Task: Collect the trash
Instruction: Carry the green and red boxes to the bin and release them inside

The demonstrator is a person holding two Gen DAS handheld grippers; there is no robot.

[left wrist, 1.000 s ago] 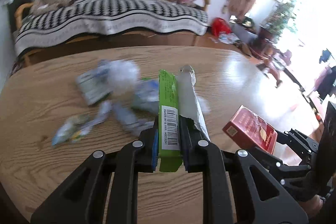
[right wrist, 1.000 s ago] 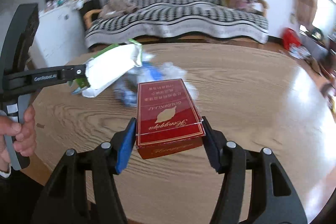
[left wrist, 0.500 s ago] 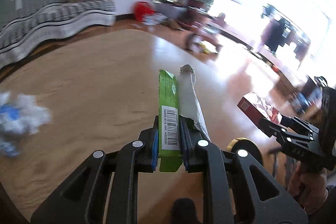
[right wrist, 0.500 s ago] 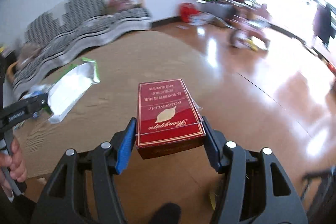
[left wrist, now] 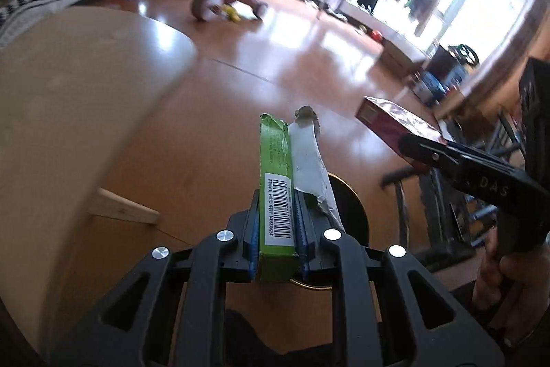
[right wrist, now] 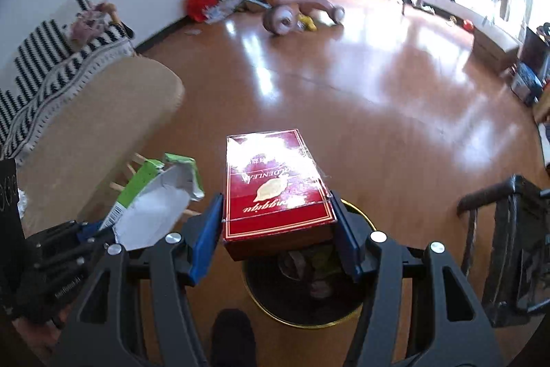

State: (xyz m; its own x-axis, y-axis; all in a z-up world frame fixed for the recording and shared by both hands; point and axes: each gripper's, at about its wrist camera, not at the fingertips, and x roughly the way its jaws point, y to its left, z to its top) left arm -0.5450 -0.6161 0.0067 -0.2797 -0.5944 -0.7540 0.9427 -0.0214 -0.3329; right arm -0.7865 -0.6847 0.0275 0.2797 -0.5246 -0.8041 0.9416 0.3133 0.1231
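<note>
Red box (right wrist: 275,191) clamped between right fingers (right wrist: 206,239), above bin (right wrist: 309,291).

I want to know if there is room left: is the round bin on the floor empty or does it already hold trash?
Not empty. In the right wrist view, crumpled wrappers lie inside the black, gold-rimmed bin. How full it is cannot be told; the red box hides part of it.

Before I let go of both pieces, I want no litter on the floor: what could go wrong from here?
1. The red box sits over the bin's far edge, so it might land on the rim or the floor.
2. The green wrapper in the left hand-held gripper hangs beside the bin, above bare floor; dropped now, it would likely miss.
</note>
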